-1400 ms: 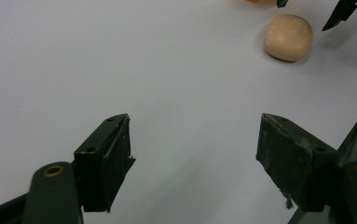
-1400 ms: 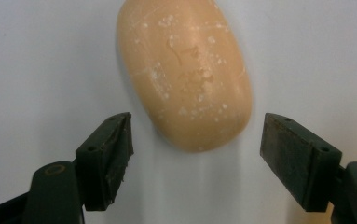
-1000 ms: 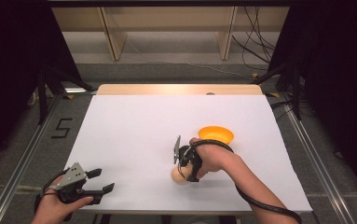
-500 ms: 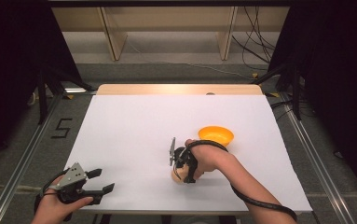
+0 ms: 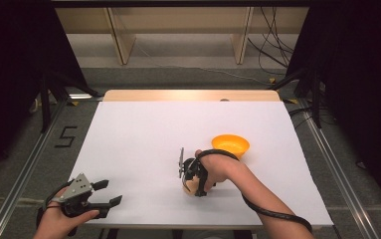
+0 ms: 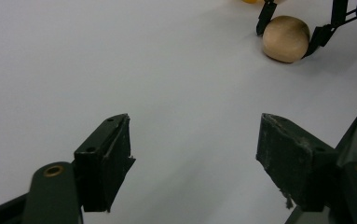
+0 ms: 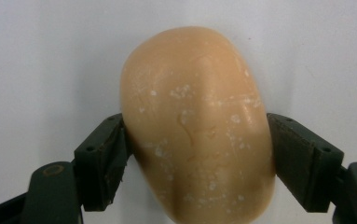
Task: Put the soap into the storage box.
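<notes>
Right gripper (image 7: 199, 154) jaws had just closed in, pads now touching the tan lump (image 7: 198, 126); left gripper (image 6: 195, 158) stayed open, near-left. Orange bowl (image 5: 230, 145), just far-right of the lump, looked empty, though partly hidden.

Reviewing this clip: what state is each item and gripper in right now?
Tan potato-shaped lump: lying on the white table, both jaw pads against its sides.
Right gripper: jaws just been closing, now shut on the lump.
Left gripper: open, empty.
Orange bowl: upright, untouched.
</notes>
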{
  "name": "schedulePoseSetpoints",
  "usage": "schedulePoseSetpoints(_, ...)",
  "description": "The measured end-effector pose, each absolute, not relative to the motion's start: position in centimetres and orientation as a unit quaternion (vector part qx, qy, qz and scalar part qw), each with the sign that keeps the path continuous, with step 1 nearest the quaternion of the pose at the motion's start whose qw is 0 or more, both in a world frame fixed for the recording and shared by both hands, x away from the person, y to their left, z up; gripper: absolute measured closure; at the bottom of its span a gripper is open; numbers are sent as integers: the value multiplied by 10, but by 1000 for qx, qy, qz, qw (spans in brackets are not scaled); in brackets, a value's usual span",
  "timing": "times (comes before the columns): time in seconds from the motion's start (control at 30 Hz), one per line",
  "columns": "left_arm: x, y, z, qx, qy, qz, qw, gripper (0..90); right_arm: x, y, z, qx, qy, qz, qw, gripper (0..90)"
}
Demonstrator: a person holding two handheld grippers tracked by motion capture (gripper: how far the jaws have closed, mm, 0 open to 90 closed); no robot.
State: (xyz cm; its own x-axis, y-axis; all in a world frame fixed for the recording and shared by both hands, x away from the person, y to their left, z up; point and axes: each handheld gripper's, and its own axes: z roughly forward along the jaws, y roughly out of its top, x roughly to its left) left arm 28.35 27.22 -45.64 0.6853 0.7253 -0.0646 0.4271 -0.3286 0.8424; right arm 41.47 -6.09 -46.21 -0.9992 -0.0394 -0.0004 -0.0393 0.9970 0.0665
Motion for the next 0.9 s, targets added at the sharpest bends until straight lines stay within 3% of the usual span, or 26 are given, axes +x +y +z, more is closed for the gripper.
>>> schedulePoseSetpoints(0.3, 283, 272, -456, 799, 361, 166, 451, 258, 417, -60, -460, -12, -998, -61, 7, 323)
schedulePoseSetpoints(0.4, 284, 272, -456, 799, 361, 164, 453, 258, 410, -61, -458, -68, -997, -35, 18, 329)
schedulePoseSetpoints(0.53, 283, 272, -456, 799, 361, 164, 452, 258, 417, -61, -460, -33, -998, -51, 11, 332)
schedulePoseSetpoints(0.57, 283, 272, -456, 799, 360, 165, 453, 258, 413, -60, -458, -73, -996, -39, 16, 333)
schedulePoseSetpoints(0.9, 283, 272, -456, 799, 361, 166, 451, 258, 417, -64, -458, -94, -995, -40, 23, 334)
